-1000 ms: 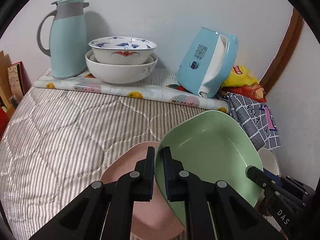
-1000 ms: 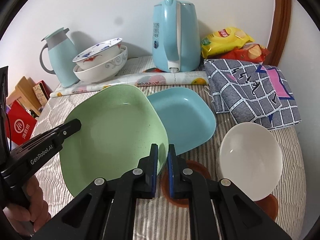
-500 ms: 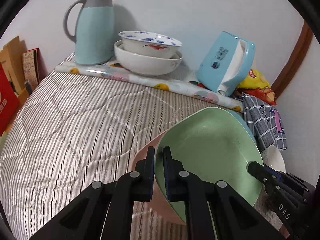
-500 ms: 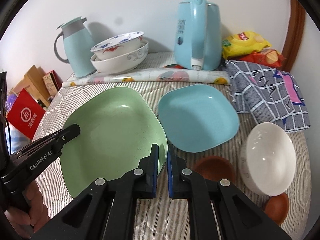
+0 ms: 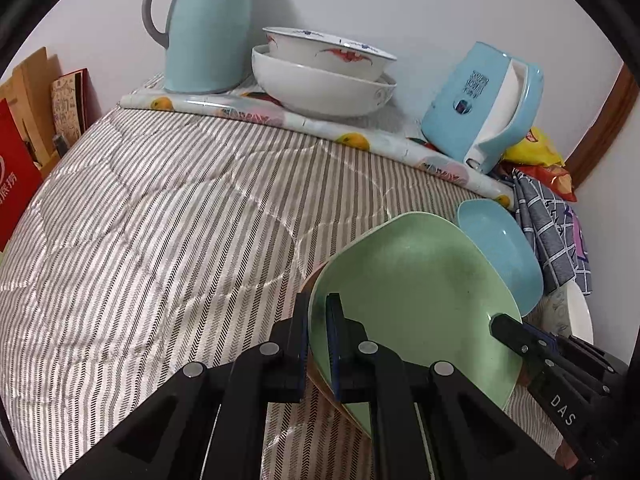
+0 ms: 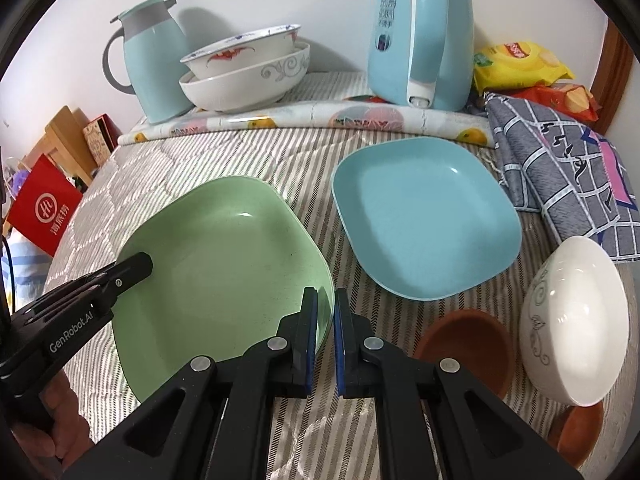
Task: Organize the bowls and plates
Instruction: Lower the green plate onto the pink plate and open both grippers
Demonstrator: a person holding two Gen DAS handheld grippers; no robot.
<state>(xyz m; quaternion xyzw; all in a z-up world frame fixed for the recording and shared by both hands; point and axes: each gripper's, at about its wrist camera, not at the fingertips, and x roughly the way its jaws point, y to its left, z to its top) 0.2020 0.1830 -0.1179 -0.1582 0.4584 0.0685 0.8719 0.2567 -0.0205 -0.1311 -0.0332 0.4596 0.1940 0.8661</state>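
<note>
A pale green square plate (image 6: pixel 224 264) is gripped by both grippers over the striped cloth. My right gripper (image 6: pixel 326 312) is shut on its near right rim. My left gripper (image 5: pixel 318 316) is shut on the opposite rim and shows in the right wrist view as a black tip (image 6: pixel 136 266). A pinkish-brown rim (image 5: pixel 320 384) shows just under the green plate's (image 5: pixel 416 292) edge. A blue square plate (image 6: pixel 424 220) lies to its right, apart from it. A white bowl (image 6: pixel 572 320) leans on its side at the far right.
Two stacked white bowls (image 5: pixel 320 80), a blue thermos jug (image 5: pixel 208 28) and a blue kettle (image 6: pixel 420 32) stand along the back wall on a fruit-print mat. Two small brown bowls (image 6: pixel 464 344) and a checked cloth (image 6: pixel 560 184) lie right. A red bag (image 6: pixel 40 208) stands left.
Both grippers have carried the green plate left and lower. It no longer overlaps the blue plate. The pink plate beneath it is now almost wholly covered.
</note>
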